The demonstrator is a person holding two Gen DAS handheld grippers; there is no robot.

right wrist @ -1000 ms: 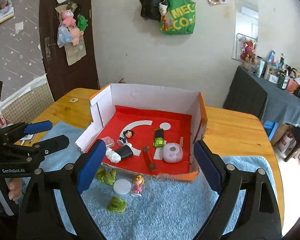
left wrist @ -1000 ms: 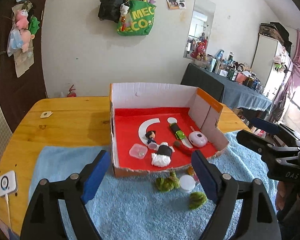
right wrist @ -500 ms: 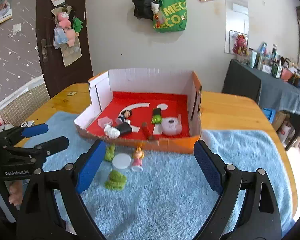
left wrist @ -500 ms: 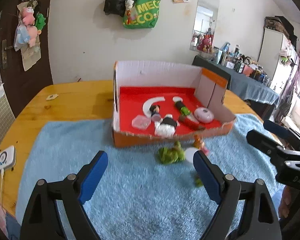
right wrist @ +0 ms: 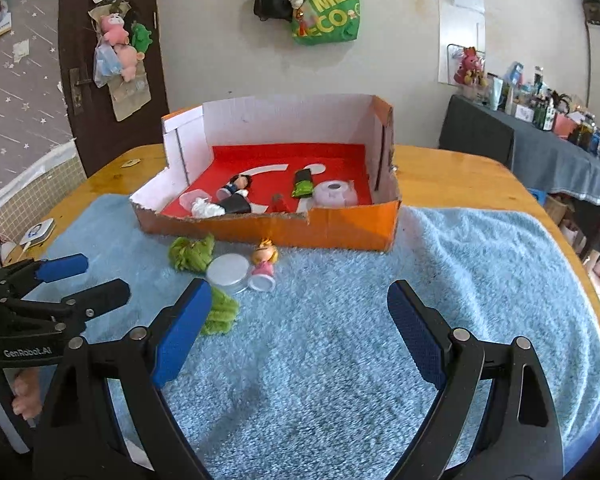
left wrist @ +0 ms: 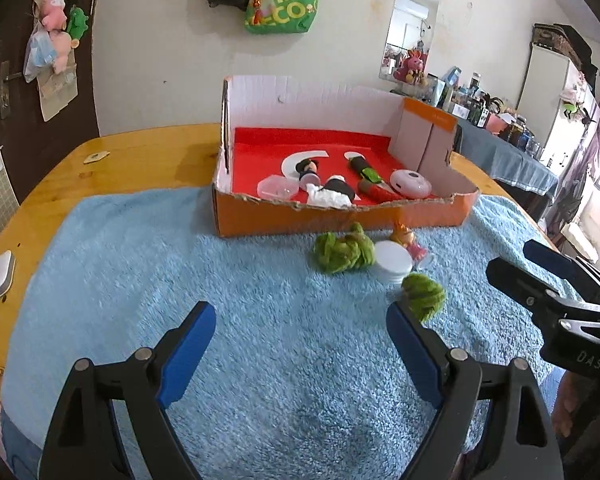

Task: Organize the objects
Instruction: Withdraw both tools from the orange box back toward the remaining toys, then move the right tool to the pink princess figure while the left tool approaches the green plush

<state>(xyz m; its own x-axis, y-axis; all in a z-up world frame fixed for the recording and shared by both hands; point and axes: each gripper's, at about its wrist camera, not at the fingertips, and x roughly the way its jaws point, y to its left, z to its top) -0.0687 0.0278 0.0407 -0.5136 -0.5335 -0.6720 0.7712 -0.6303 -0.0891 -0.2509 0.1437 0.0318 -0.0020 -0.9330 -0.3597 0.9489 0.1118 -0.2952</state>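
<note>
Both grippers have dropped low toward the towel (left wrist: pixel 140 264), left gripper (left wrist: pixel 300 344) and right gripper (right wrist: pixel 300 328) wide open, empty, closing on the toys before the box (left wrist: pixel 340 216).

A pale wall (left wrist: pixel 160 60) holds a green bag (left wrist: pixel 288 4) and mirror (left wrist: pixel 414 28); a dark door (right wrist: pixel 112 60) stands left.

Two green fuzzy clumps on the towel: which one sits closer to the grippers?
The lone green clump nearest the camera, in front of the white lid; the other clump lies by the orange box.
</note>
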